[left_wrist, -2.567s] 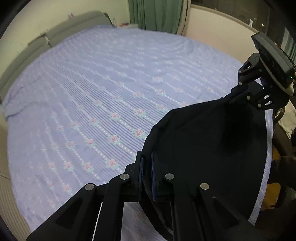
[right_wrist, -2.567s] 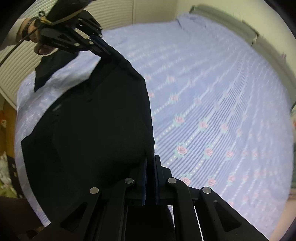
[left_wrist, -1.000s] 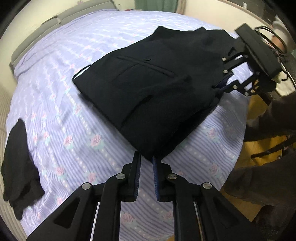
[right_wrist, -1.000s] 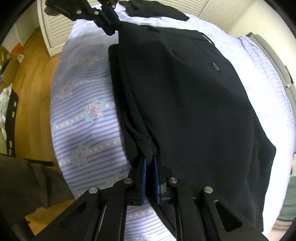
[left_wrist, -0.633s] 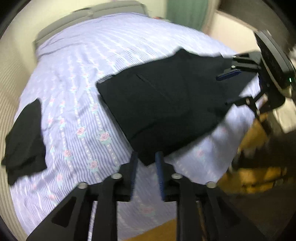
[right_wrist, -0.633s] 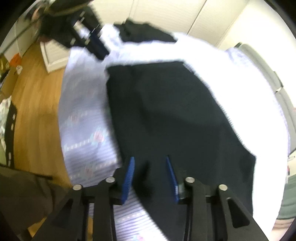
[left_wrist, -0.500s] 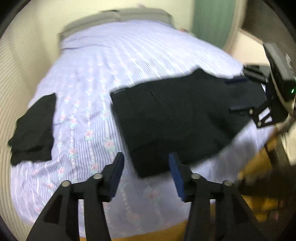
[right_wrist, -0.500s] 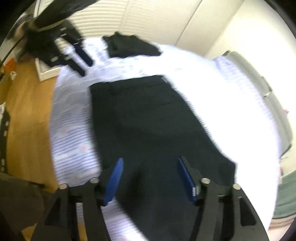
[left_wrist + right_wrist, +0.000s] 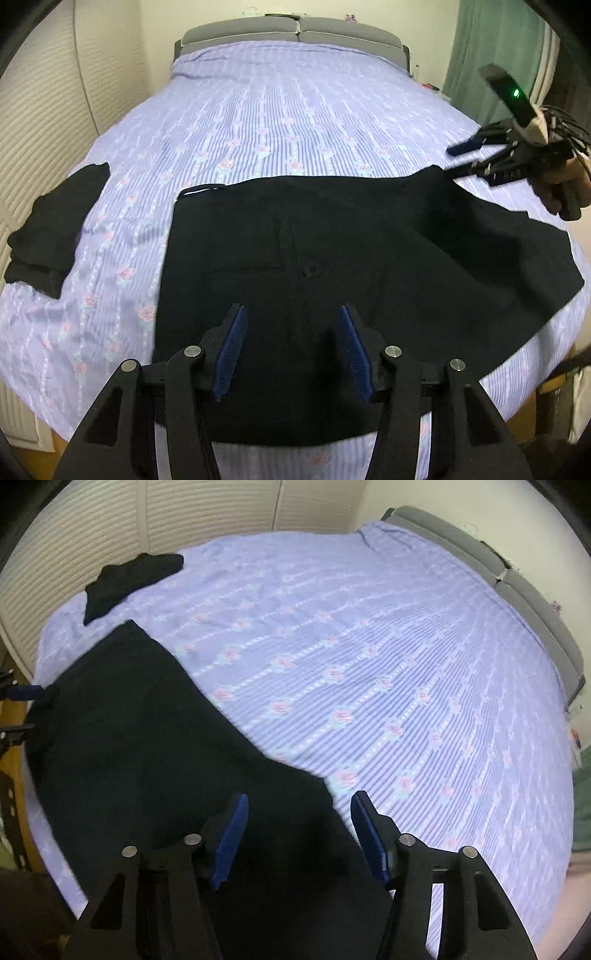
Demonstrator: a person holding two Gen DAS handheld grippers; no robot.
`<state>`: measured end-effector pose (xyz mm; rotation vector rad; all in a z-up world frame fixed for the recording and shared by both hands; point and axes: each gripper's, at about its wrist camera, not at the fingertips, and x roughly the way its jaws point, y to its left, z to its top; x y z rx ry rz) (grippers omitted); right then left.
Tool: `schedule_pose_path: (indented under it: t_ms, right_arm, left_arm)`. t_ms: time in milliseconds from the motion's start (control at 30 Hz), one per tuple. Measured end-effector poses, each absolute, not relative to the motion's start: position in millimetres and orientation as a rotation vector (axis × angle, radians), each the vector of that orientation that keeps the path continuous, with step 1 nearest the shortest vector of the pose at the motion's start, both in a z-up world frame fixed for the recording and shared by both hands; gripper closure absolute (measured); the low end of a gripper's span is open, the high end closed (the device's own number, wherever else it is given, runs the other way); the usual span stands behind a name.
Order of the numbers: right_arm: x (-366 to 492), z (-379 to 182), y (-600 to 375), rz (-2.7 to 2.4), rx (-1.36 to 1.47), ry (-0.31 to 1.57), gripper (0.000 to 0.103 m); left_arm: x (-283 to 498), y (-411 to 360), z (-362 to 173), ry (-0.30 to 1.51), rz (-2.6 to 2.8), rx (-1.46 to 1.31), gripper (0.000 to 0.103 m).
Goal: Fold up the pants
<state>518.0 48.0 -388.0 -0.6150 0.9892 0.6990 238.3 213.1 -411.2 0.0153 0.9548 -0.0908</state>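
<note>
Lilac floral bedspread, grey headboard, louvred closet doors, green curtain.

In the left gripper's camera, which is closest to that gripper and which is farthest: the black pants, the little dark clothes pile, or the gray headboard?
1. Black pants: right under and ahead of the open left gripper.
2. Small dark clothes pile: off to the left, near the bed's edge.
3. Gray headboard: straight ahead at the far end of the bed.
</note>
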Motion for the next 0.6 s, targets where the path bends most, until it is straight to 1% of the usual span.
schedule_pose_path:
  t_ms: [33, 100, 200, 267, 300, 333, 433, 600]
  right_arm:
    - [522, -396, 50, 0.733, -0.627, 1.007, 0.054]
    - [527, -410, 59, 0.741, -0.686, 1.023, 0.061]
    - [546, -417, 45, 0.741, -0.565, 1.083, 0.061]
    - [550, -425, 38, 0.769, -0.505, 1.130, 0.072]
    - [550, -428, 35, 0.782, -0.491, 1.148, 0.084]
    - [551, -432, 31, 0.807, -0.467, 1.170, 0.093]
    - [550, -433, 27, 0.820, -0.449, 1.154, 0.098]
    - [557, -426, 21, 0.760, -0.424, 1.103, 0.100]
  left_arm:
    - [242, 210, -413, 0.958, -0.076, 0.013, 0.052]
    - [250, 209, -414, 0.970, -0.050, -0.018, 0.052]
    - [265, 202, -413, 0.965, -0.001, -0.057, 0.052]
    - [273, 198, -414, 0.966, 0.009, -0.080, 0.052]
    - [277, 194, -415, 0.968, 0.017, -0.078, 0.052]
    - [281, 189, -415, 0.969, 0.017, -0.075, 0.052]
    - [291, 177, -415, 0.968, 0.024, -0.071, 0.052]
    - [315, 158, -412, 0.959, 0.028, -0.110, 0.052]
